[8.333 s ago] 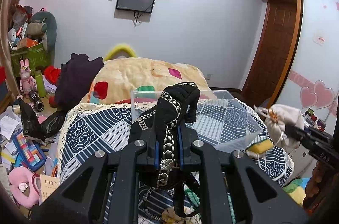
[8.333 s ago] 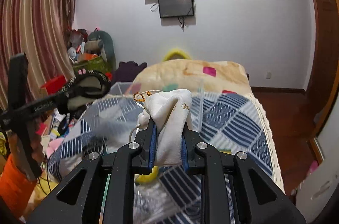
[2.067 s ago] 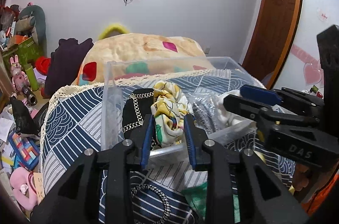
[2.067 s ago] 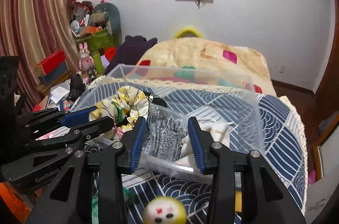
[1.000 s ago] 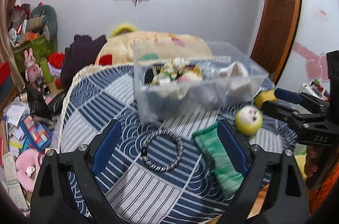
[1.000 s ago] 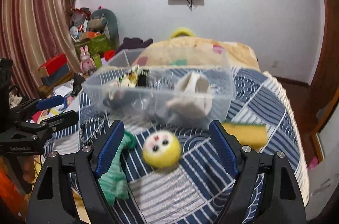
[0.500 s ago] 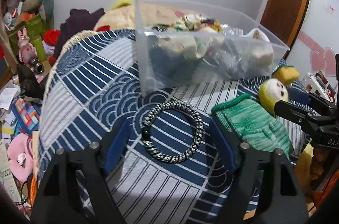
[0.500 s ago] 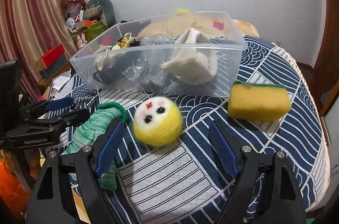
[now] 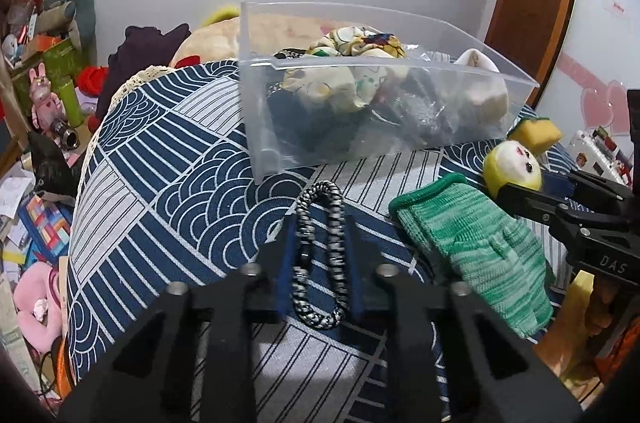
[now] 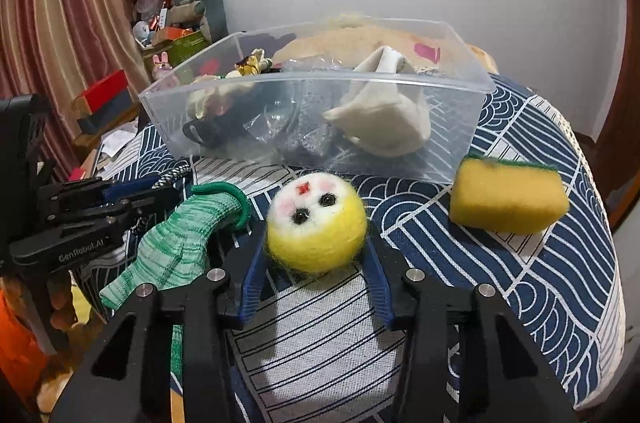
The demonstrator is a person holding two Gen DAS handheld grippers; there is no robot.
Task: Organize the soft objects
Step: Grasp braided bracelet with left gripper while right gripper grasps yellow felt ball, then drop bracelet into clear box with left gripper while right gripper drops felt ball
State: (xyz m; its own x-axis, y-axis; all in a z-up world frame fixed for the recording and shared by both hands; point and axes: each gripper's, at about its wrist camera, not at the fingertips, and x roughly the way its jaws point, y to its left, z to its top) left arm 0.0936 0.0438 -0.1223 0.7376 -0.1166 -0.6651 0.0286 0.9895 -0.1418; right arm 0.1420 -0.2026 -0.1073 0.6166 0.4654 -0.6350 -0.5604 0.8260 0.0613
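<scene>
Felted wool, so the yellow ball [image 10: 316, 223] on the quilt [image 10: 540, 263] will be light and squashy; you've got the right gripper [image 10: 314, 255] bracketing its widest part, blue pads at its sides, can't tell if they bite yet. Squeeze gently. Your left gripper [image 9: 318, 259] has pinched the braided cord loop [image 9: 320, 247] narrow between its pads; it's limp, so expect dangle. Clear plastic bin [image 10: 320, 79] just behind already holds a floral scrunchie [image 9: 360, 43], a white pouch [image 10: 384, 115], and dark bits. Green glove [image 10: 180, 243] and sponge [image 10: 508, 199] lie outside.
</scene>
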